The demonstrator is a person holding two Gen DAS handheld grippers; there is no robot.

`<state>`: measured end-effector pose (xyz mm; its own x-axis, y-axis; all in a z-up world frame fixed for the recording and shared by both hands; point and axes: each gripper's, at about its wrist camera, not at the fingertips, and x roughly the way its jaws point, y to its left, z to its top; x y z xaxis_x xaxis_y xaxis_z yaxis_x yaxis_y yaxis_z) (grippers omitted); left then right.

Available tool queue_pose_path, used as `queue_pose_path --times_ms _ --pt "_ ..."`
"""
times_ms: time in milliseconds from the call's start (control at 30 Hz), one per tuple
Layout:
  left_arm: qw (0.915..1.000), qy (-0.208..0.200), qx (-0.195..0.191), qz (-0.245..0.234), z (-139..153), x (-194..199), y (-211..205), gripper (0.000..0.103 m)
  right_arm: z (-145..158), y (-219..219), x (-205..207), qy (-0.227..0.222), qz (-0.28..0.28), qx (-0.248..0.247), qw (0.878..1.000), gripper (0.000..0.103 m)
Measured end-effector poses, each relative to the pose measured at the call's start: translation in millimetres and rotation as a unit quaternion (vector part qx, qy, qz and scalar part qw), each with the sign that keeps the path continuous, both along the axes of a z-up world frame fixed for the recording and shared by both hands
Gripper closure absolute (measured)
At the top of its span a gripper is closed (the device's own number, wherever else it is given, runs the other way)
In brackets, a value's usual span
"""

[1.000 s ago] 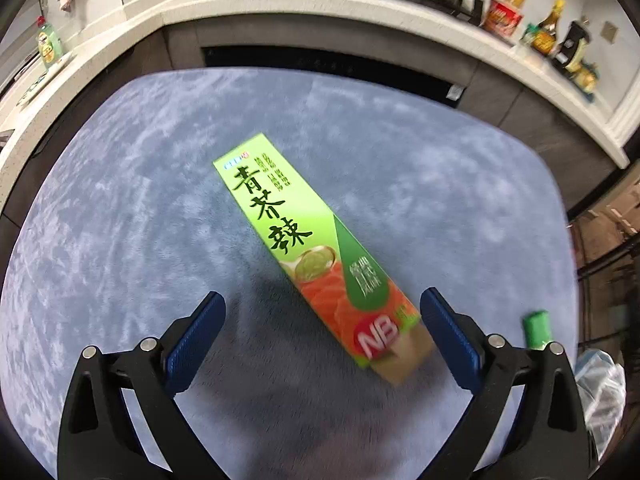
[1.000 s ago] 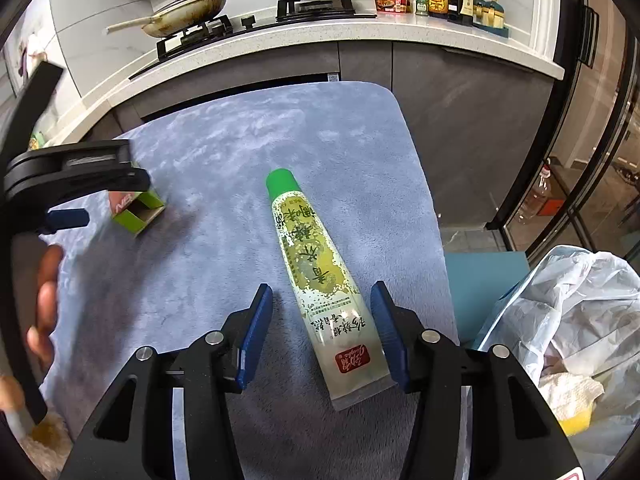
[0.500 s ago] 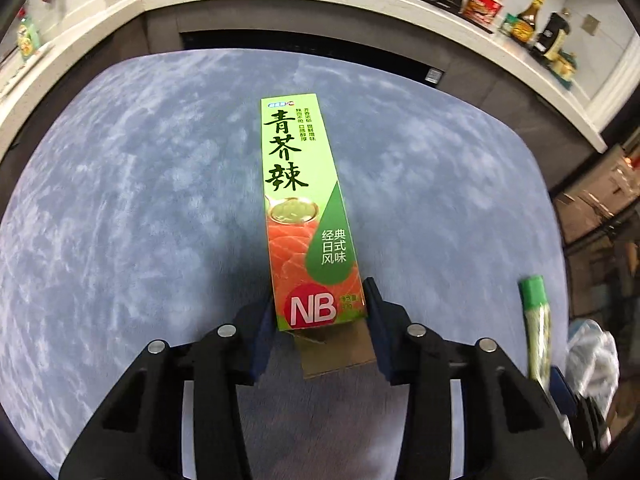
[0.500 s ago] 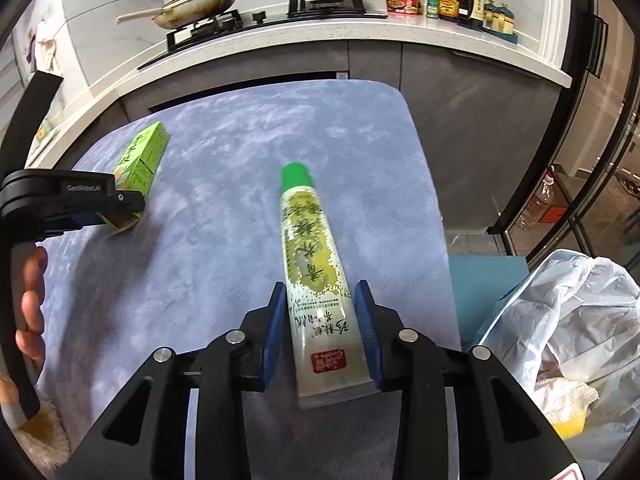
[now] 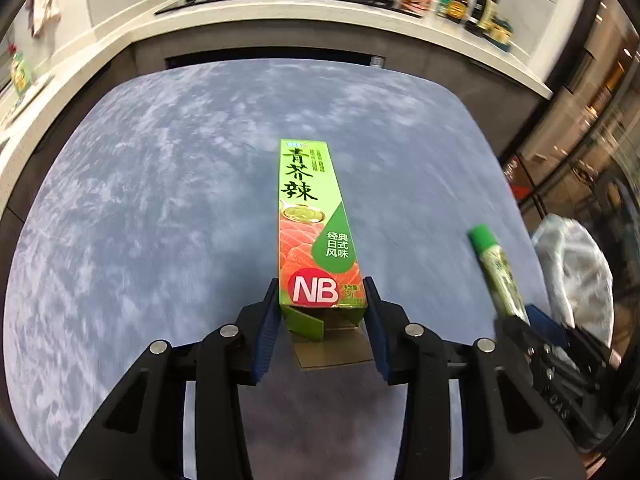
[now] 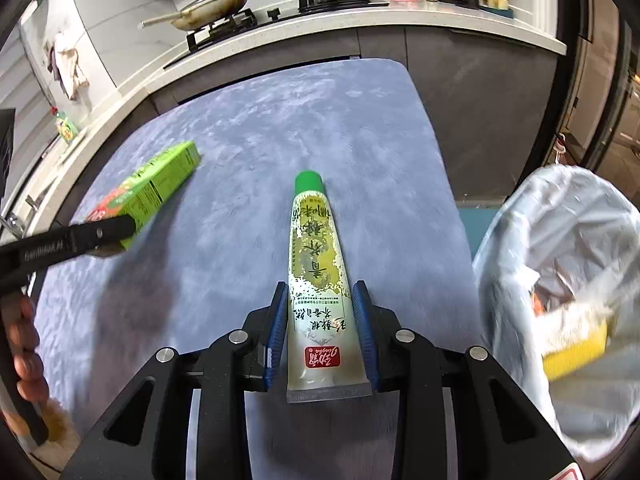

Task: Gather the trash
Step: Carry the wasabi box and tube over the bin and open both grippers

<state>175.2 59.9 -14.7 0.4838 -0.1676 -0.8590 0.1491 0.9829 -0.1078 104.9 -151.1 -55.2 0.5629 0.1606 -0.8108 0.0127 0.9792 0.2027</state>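
Observation:
My left gripper [image 5: 322,304] is shut on a green wasabi carton [image 5: 312,224] at its open flap end and holds it lifted above the blue-grey table [image 5: 140,220]. My right gripper [image 6: 320,308] is shut on a wasabi tube [image 6: 314,264] with a green cap, near its crimped end, also lifted above the table [image 6: 240,208]. The carton [image 6: 148,188] and the left gripper show at left in the right wrist view. The tube [image 5: 496,268] shows at right in the left wrist view.
A white trash bag [image 6: 560,280] with trash inside hangs open just right of the table; it also shows in the left wrist view [image 5: 576,272]. A kitchen counter [image 6: 400,16] with stove, pans and bottles runs behind the table.
Both grippers closed from open onto their items, the left on the carton and the right on the tube. Both items have since risen off the table and shifted toward the bag.

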Motion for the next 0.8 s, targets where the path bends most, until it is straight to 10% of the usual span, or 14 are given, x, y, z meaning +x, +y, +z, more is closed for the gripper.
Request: queue_pose_path --times_ms 800 --pt "0.9902 -0.052 -0.014 -0.129 65.6 -86.9 -90.5 0.067 51.5 -42.9 -71.0 -0.062 -0.043 0.054 0.996 0.092"
